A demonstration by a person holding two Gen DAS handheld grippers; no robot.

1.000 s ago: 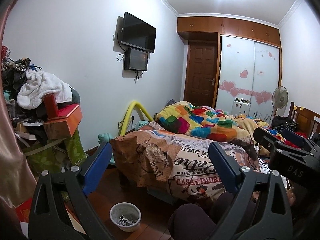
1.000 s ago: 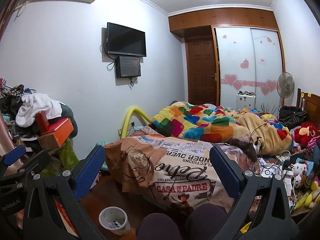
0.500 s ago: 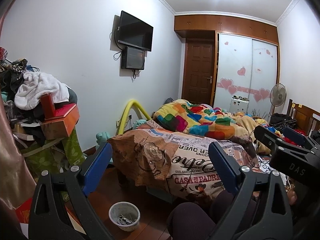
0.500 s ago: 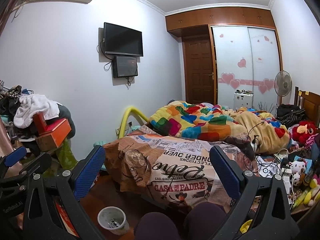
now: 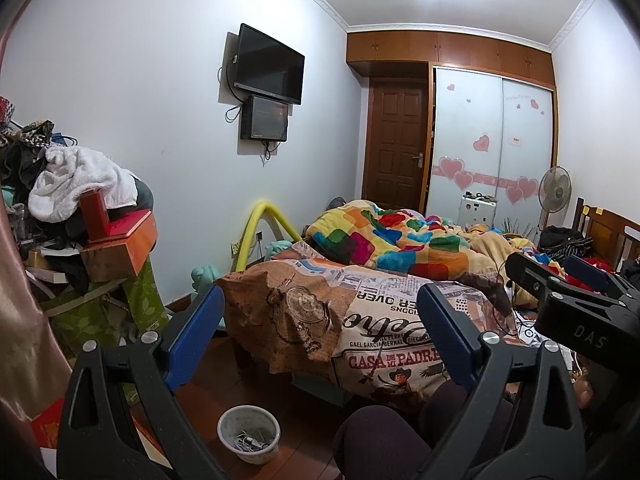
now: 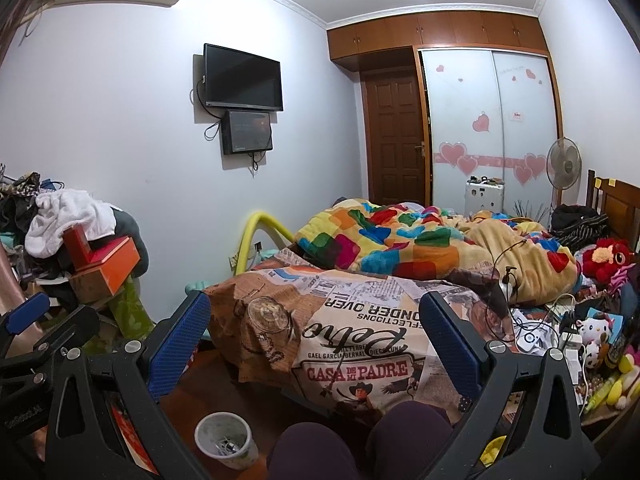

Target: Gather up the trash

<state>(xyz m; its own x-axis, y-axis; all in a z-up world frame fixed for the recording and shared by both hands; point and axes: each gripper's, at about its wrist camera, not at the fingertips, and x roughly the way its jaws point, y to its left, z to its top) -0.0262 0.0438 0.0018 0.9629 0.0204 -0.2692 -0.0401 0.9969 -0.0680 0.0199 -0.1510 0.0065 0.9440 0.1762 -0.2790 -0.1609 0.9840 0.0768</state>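
I hold my left gripper [image 5: 320,332] and my right gripper [image 6: 316,332] side by side, both with jaws spread wide and empty, facing the bed [image 6: 360,332]. The small white trash bin [image 6: 226,440], scraps inside, stands on the wooden floor [image 5: 304,412] near the bed's foot corner, just beside my knees [image 6: 360,440].

Across from my bed [image 6: 360,320], a black television [image 6: 242,78] hangs on the wall, with a standing fan [image 6: 563,168] beyond its far corner.
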